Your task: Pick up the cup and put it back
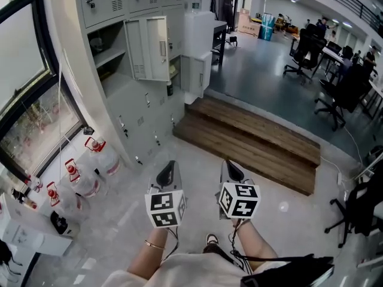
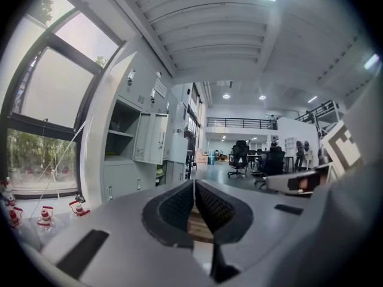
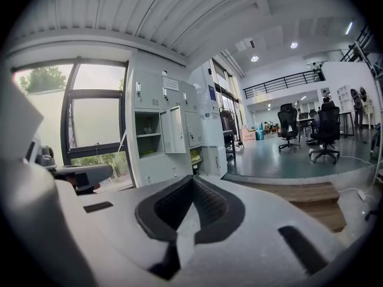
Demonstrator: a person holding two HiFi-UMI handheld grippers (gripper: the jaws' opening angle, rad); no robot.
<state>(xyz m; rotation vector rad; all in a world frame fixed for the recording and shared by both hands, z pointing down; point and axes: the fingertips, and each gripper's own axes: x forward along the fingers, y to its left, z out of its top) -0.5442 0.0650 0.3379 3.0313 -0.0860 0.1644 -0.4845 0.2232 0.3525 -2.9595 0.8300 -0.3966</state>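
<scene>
No cup shows clearly in any view. A small object stands on the shelf of the open locker, too small to tell what it is. In the head view my left gripper and my right gripper are held side by side over the pale floor, both pointing toward the lockers and the wooden step. The left gripper has its dark pads touching at the tips, with nothing between them. The right gripper is likewise shut and empty.
Grey lockers line the wall ahead on the left, one with its door open. Large water jugs with red caps stand by the window. A wooden step leads up to an office floor with black chairs.
</scene>
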